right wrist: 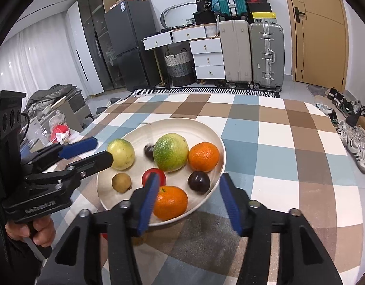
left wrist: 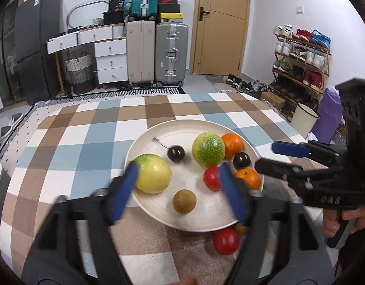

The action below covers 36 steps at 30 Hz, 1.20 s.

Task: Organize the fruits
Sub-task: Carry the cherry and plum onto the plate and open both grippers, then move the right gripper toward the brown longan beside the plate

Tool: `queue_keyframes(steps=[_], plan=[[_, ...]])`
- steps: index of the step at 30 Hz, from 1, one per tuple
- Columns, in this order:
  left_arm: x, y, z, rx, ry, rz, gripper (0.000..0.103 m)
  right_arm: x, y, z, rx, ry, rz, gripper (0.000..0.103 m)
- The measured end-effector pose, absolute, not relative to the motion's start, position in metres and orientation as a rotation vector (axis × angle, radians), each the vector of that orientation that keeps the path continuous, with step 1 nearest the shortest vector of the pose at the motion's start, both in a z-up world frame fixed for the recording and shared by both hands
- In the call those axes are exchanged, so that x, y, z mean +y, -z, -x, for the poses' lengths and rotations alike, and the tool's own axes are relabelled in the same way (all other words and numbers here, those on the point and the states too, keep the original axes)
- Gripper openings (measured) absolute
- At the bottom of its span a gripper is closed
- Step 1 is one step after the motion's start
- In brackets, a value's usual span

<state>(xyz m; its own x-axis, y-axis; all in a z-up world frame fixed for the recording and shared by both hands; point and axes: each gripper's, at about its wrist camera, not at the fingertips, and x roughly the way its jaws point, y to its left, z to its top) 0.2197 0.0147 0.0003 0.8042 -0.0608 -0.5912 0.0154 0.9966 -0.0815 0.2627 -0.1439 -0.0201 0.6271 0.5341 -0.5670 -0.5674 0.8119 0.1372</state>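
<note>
The left tongs (left wrist: 179,190) hang low over the near side of the white plate (left wrist: 158,128), spread wide and pinching nothing. Their left finger (left wrist: 123,194) lies against the 9 o'clock side of a yellow-green fruit (left wrist: 152,173), which sits at the plate's 9 o'clock edge. Their right finger (left wrist: 232,194) overlaps a red fruit (left wrist: 212,178) in the left wrist view; I cannot tell whether they touch.

The plate rests on the checked table (left wrist: 87,142). On it, from left to right: a dark cherry (left wrist: 175,154) with its stem running toward 11 o'clock, a brown round fruit (left wrist: 184,201) at 6 o'clock, a large green speckled fruit (left wrist: 208,149) near the middle, an orange (left wrist: 232,144) touching it at 1 o'clock, a dark plum (left wrist: 241,161), and a 2nd orange (left wrist: 249,178) at the 4 o'clock rim. Off the plate, just beside its 5 o'clock rim, a red tomato (left wrist: 226,241) lies on the table, with another orange-coloured fruit (left wrist: 240,228) half hidden behind it.

The right tongs (right wrist: 188,201) are also spread and hold nothing. They straddle the plate's near right rim, the left finger (right wrist: 148,204) over the 2nd orange, the right finger (right wrist: 231,204) outside the plate over the table.
</note>
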Motion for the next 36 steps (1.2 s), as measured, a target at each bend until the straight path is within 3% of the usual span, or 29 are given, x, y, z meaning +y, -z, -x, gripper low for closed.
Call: queue_keyframes(steps=[2, 7, 11, 36], plan=[[0.017, -0.003, -0.216, 0.630, 0.039, 0.081, 0.085, -0.144, 0.019, -0.258, 0.621, -0.639, 0.053, 0.085], [0.018, -0.002, -0.206, 0.646, 0.047, 0.070, 0.099, -0.143, 0.018, -0.251, 0.609, -0.620, 0.085, 0.095], [0.019, -0.001, -0.195, 0.641, 0.044, 0.057, 0.102, -0.145, 0.018, -0.250, 0.616, -0.606, 0.079, 0.100], [0.019, 0.008, -0.163, 0.684, 0.044, 0.048, 0.102, -0.142, 0.025, -0.237, 0.665, -0.630, 0.105, 0.102]])
